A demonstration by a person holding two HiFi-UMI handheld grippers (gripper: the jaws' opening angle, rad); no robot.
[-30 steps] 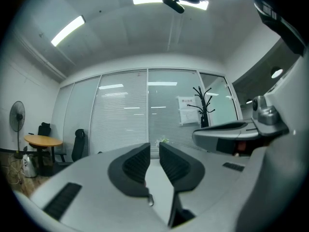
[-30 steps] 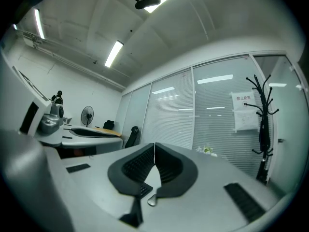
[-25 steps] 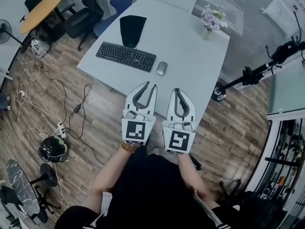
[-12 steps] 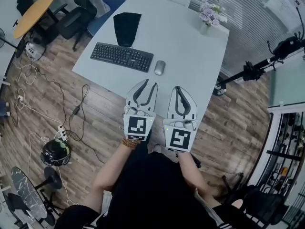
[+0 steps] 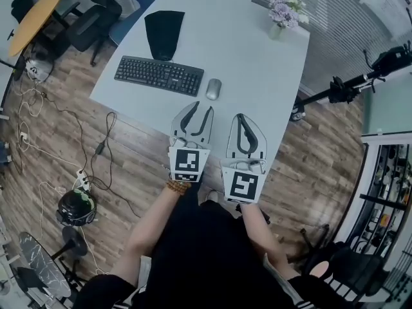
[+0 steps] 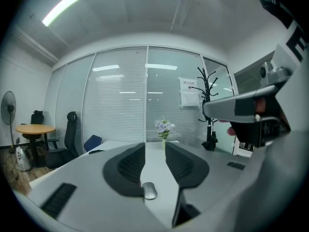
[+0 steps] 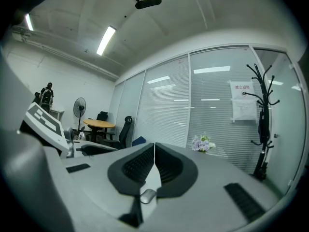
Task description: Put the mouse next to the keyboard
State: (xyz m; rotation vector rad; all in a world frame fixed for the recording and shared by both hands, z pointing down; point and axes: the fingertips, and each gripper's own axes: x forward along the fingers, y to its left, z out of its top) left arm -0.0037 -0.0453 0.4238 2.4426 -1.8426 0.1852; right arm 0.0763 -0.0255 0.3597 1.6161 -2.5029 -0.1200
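A grey mouse (image 5: 213, 89) lies on the white table (image 5: 257, 63), just off the right end of the black keyboard (image 5: 159, 75). My left gripper (image 5: 201, 108) hovers over the table's near edge, short of the mouse. Its jaws have just been opening and stand apart with nothing between them. In the left gripper view the mouse (image 6: 149, 191) shows low in the gap of that gripper (image 6: 155, 146). My right gripper (image 5: 239, 116) is beside it, shut and empty. In the right gripper view the mouse (image 7: 147, 195) sits below the closed tips of the gripper (image 7: 154, 145).
A black mat (image 5: 162, 34) lies behind the keyboard and a vase of flowers (image 5: 283, 11) stands at the far right corner. Office chairs (image 5: 96, 11) crowd the far left side. A tripod stand (image 5: 347, 89) is at the right, and cables and a helmet (image 5: 76, 205) lie on the floor.
Both grippers have come forward and lower toward the table's near edge. The left jaws stand a little wider apart. Mouse and keyboard have not moved on the table.
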